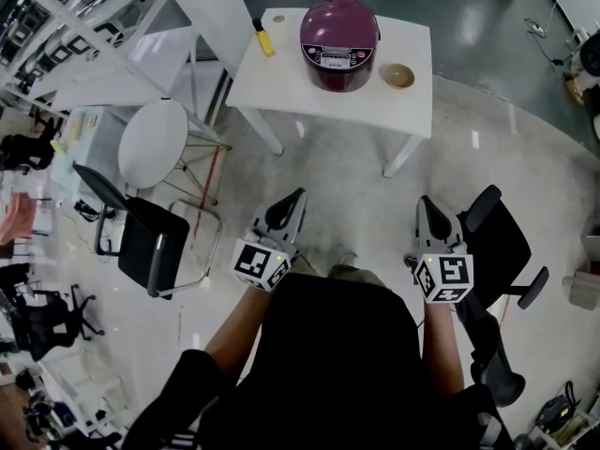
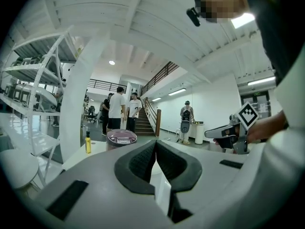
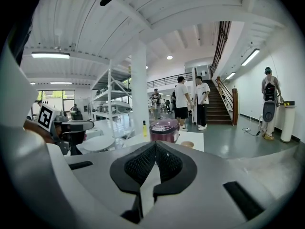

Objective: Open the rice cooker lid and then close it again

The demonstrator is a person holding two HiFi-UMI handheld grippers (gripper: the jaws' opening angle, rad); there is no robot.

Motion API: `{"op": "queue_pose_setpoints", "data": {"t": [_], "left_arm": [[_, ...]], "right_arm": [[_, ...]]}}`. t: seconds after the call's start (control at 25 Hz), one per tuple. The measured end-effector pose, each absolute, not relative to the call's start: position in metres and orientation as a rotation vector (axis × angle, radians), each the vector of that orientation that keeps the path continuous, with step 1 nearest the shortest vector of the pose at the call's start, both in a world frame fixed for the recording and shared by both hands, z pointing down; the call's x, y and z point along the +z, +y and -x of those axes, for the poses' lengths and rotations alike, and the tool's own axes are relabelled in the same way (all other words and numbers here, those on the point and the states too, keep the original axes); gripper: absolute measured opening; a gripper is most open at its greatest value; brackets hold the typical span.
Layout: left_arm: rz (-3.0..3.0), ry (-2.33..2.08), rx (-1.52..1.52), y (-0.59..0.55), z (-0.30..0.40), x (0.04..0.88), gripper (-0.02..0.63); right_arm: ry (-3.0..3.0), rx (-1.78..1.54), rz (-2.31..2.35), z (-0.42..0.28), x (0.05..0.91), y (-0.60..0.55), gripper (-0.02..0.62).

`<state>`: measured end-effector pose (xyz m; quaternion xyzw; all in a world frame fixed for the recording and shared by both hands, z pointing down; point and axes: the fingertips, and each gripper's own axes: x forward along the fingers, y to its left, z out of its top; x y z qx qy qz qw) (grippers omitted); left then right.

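Two grippers are held out just ahead of the person's body, and neither has reached the work. The left gripper (image 1: 292,202) is seen in its own view with its ridged pads pressed together and nothing between them. The right gripper (image 1: 429,212) is closed in the same way and is likewise empty. Both are pointed forward, roughly level, side by side and well apart from each other.

Beyond them a stretch of bare floor is crossed before the white table (image 1: 281,87) is met. A black chair (image 1: 150,242) and a round white stool (image 1: 155,143) are set off to the left of that path.

About midway along the table the purple rice cooker (image 1: 339,43) is found, with its lid down and its control panel turned towards the person. A small bowl (image 1: 397,75) is placed just beside it towards the right edge, and a yellow bottle (image 1: 265,39) lies near the far left corner.

The cooker is thus placed straight ahead and well apart from both grippers, roughly between their two lines. The right gripper is aimed almost directly at it, while from the left gripper it is seen somewhat to the left. Neither hand can be judged clearly nearer. An approach across the floor is judged to be needed first.
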<state>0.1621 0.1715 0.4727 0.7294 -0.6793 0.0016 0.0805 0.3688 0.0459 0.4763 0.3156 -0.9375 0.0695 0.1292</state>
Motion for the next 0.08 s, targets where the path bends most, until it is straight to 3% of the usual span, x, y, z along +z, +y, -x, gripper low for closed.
{"op": "queue_pose_setpoints", "data": {"t": [0.08], "left_arm": [[-2.181,-2.034,0.0,0.1715,-0.1606,0.4709,0.005]], "right_arm": [[-2.723,0.2,-0.918,-0.3675,0.4763,0.0456,-0.002]]}}
